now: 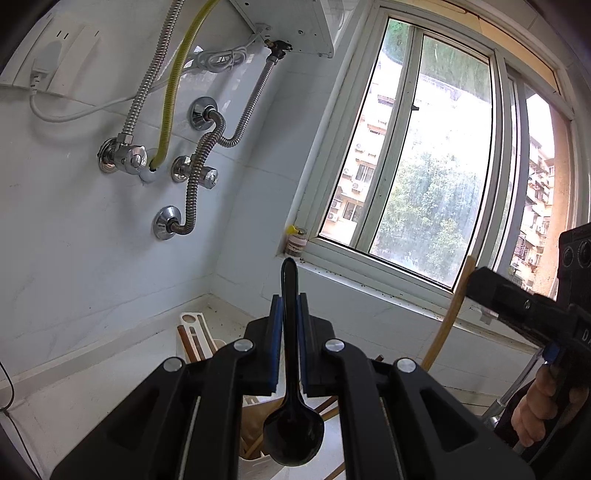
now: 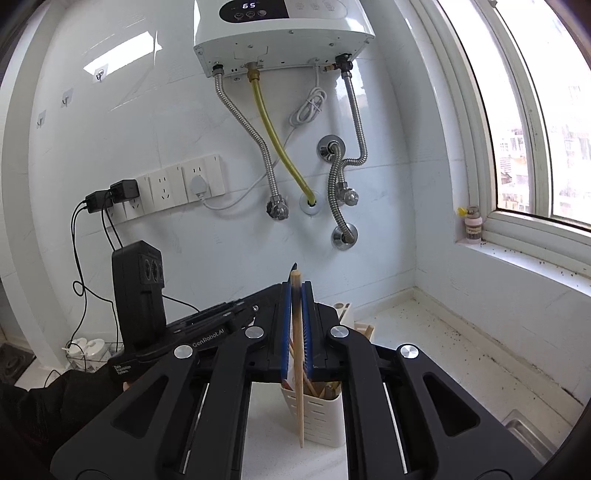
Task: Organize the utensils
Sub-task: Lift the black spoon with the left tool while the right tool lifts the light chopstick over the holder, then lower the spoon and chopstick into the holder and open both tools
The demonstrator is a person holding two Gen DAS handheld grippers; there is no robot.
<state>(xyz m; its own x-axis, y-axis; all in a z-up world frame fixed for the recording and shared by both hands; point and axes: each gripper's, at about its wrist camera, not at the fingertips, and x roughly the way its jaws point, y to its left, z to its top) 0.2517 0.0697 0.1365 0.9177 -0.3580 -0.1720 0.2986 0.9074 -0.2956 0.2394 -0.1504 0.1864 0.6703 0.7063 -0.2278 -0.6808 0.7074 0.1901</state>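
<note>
White tiled walls, a window and a wall-mounted water heater (image 2: 282, 35) surround the bench (image 2: 436, 354).

Left wrist view: the left tool (image 1: 290, 325) is pressed onto the handle of a black spoon (image 1: 292, 424), bowl end nearest the camera, above a white utensil holder (image 1: 255, 461).

Right wrist view: the right tool (image 2: 296, 314) pinches a wooden chopstick (image 2: 299, 387) upright, its lower end in front of the white slotted holder, which contains more sticks.

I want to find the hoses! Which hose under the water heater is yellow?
The yellow hose hangs from the water heater between the two silver corrugated hoses; it alone is smooth and runs into a wall hole.
</note>
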